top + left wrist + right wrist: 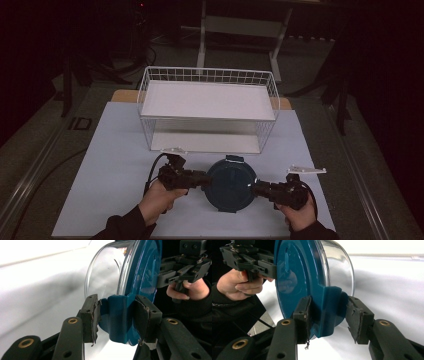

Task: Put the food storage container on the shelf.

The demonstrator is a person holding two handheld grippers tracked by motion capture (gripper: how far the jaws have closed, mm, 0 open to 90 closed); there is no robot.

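1. The round glass container with the teal plastic lid sits near the front edge of the white table.
2. Your left gripper is clamped on its lid tab.
3. Your right gripper brackets the opposite tab, seemingly not fully closed.

The wire basket blocks the far side just beyond the lidded container; both flanks lie open.

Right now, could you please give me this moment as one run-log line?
left gripper: shut on container latch | right gripper: around opposite latch | container: blue lid on, on table | wire basket: behind
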